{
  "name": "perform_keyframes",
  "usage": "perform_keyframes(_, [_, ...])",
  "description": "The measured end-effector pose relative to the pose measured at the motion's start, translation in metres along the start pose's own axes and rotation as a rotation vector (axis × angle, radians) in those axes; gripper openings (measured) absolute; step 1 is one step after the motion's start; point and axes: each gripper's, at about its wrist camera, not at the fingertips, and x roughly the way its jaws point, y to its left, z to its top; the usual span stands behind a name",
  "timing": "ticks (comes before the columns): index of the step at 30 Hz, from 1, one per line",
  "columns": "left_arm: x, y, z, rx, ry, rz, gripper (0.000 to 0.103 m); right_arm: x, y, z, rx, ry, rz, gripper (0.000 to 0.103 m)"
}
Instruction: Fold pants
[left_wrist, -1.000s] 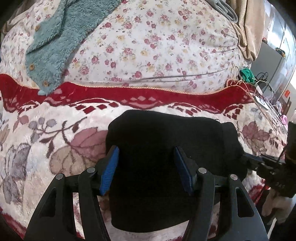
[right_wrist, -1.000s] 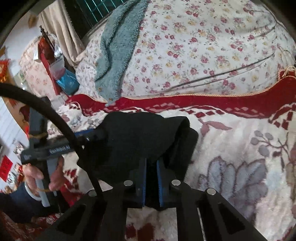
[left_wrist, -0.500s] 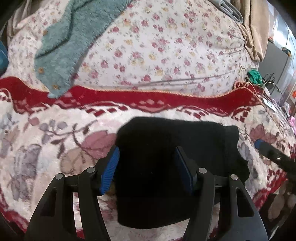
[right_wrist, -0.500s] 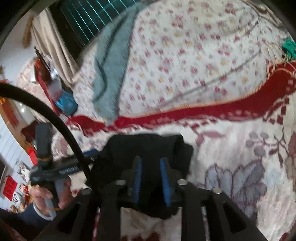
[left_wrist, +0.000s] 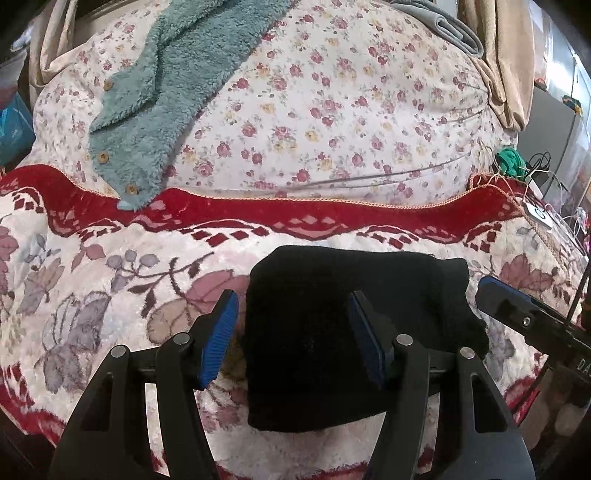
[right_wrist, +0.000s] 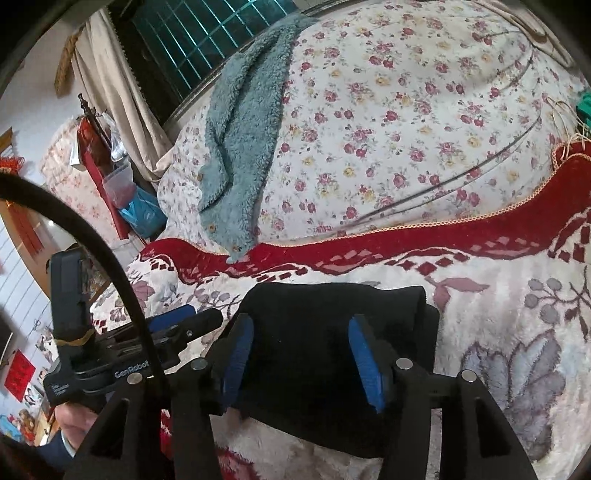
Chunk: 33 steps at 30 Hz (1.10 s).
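We see folded black pants (left_wrist: 354, 332) on plush floral blanket (left_wrist: 110, 295), teal fleece jacket (left_wrist: 177, 96) behind. Left hand-held gripper (left_wrist: 291, 336) apart; right hand-held gripper (right_wrist: 301, 354), clamped on pants before, now opening, pads clear.

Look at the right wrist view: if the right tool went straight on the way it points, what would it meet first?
Probably the folded black pants, lying right ahead between its opening fingers; the right tool holds nothing. Depth is unclear.
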Motion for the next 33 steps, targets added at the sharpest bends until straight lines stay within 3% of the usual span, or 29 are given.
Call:
perform_keyframes(9, [0.006, 0.009, -0.004, -0.038, 0.029, -0.019, 0.061, -0.002, -0.016, -0.004, 0.024, 0.017, -0.048, 0.054])
perform_keyframes(13, [0.009, 0.017, -0.006, -0.045, 0.046, -0.042, 0.061, 0.0, -0.028, -0.004, 0.048, 0.026, -0.077, 0.074])
perform_keyframes(18, [0.018, 0.035, -0.01, -0.084, 0.089, -0.091, 0.063, 0.011, -0.051, -0.009, 0.093, 0.073, -0.114, 0.074])
perform_keyframes(33, [0.055, 0.052, -0.014, -0.168, 0.164, -0.26, 0.066, 0.049, -0.089, -0.024, 0.252, 0.165, 0.003, 0.081])
